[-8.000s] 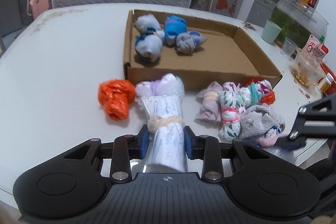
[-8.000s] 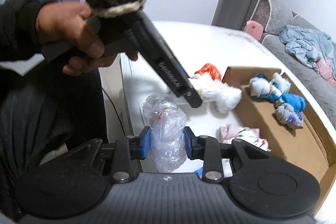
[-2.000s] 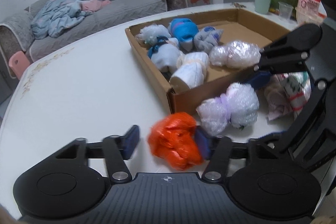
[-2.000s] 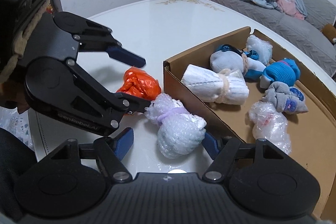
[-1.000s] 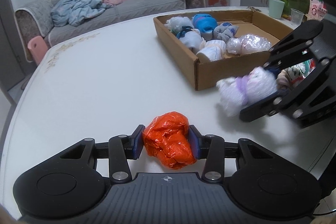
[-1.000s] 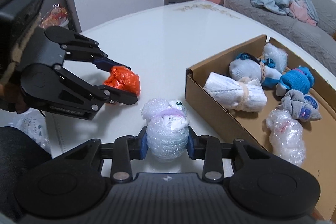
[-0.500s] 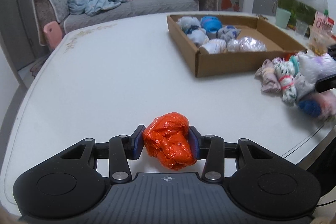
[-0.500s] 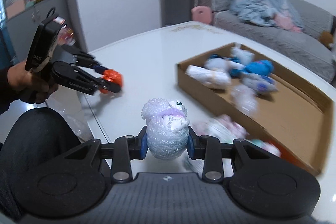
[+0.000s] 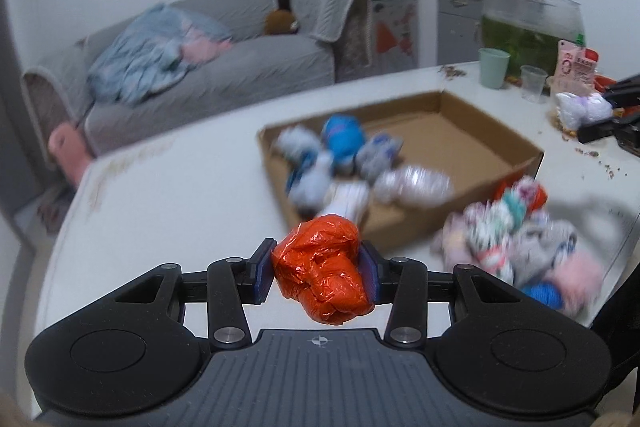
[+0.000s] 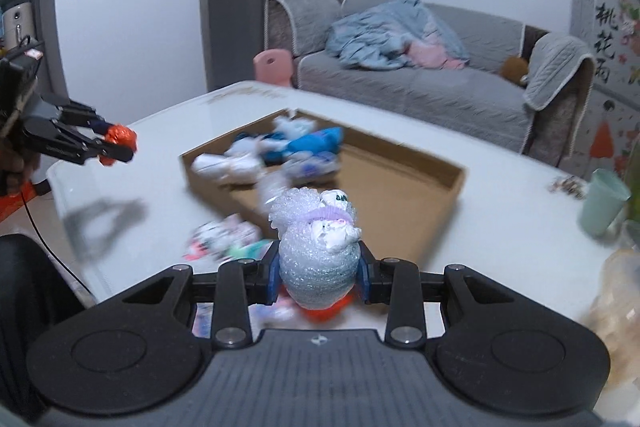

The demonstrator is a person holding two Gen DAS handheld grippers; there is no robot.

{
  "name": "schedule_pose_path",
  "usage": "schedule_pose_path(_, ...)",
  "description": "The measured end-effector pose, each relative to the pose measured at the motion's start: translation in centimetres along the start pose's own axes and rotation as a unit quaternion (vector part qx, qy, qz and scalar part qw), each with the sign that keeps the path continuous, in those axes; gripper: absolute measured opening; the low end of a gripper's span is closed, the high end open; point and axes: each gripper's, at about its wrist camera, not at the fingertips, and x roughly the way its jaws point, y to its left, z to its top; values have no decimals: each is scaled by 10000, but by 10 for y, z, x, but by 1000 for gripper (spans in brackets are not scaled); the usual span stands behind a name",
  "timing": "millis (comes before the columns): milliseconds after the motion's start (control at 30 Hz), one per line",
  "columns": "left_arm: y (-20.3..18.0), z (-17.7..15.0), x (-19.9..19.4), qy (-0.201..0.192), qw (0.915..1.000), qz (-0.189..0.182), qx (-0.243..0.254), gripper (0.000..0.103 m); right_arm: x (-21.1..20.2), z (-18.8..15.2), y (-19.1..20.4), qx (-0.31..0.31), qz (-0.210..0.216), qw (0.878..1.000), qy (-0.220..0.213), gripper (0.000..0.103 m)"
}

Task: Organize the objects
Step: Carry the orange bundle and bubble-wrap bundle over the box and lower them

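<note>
Orange plastic bundle [image 9: 322, 273] is clamped in the left claw [image 9: 316, 273], raised over the desk [image 9: 172, 195] on the near side of the cardboard box [image 9: 480, 135]. Right claw [image 10: 318, 273] is closed on a bubble-wrap bundle [image 10: 316, 259], held above loose bundles [image 10: 224, 235] near the box.

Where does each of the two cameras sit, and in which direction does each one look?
Left wrist: on the left gripper, looking along its fingers over the orange bundle it grips toward the cardboard box; the right gripper's tips show at far right.
Right wrist: on the right gripper, over its bubble-wrap bundle; the left gripper and a hand show at left.
Shared: box, table, sofa, both bundles.
</note>
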Motion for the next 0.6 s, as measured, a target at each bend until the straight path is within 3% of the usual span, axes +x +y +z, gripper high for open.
schedule_pose_path(200, -7, 73, 34, -132, 9990, -205, 367, 50, 25, 38, -32, -298, -82, 9994, -148, 32)
schedule_pose_path(400, -19, 137, 84, -3, 9964, -486, 690, 51, 60, 70, -51, -560, 85, 9983, -115, 32)
schedule_pose_path(600, -37, 164, 159, 272, 9939, -652, 843, 51, 104, 84, -60, -986, 279, 9947, 74, 32)
